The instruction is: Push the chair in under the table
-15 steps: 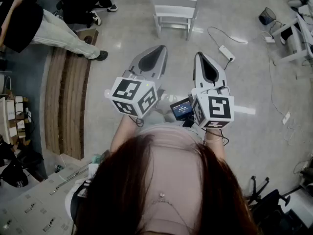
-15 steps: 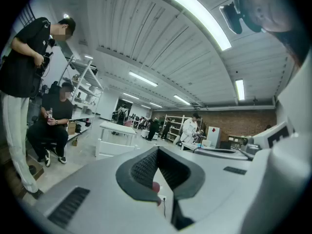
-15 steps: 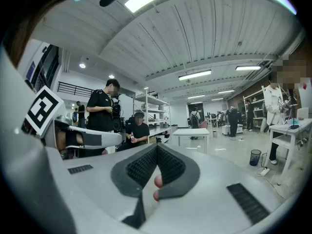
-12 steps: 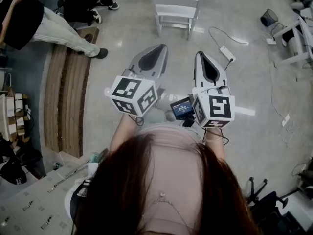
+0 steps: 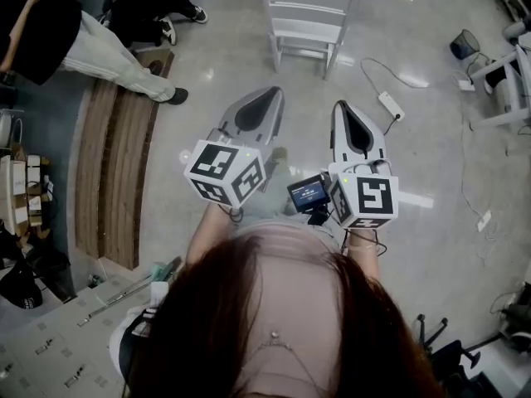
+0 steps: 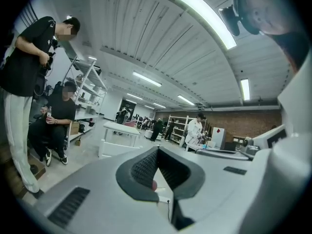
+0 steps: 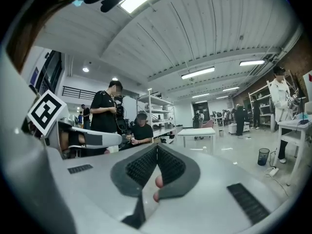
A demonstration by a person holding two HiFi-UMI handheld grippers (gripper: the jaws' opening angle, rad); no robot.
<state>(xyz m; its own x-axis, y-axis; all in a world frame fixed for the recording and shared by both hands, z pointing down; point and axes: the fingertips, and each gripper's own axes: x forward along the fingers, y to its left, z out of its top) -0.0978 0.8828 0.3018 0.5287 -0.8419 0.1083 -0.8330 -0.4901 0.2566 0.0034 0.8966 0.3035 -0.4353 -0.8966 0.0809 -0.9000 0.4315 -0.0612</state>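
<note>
Left gripper (image 5: 267, 94) jaws pressed together with nothing between, right gripper (image 5: 343, 108) likewise closed and empty, both held about level side by side, white chair (image 5: 309, 19) standing on grey floor (image 5: 207, 65) ahead, well apart from both, power strip (image 5: 390, 104) lying near it.

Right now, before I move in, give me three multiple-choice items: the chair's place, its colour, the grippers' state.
1. Where is the chair?
A) ahead of both grippers, untouched
B) in the left gripper's jaws
C) behind the person

2. Its colour?
A) black
B) white
C) red

3. Left gripper and right gripper:
A) both open
B) both shut, empty
C) right shut on the chair

1 A: floor separates it from the grippers.
2 B: its slats are white.
3 B: each gripper view shows jaws together, nothing between.
</note>
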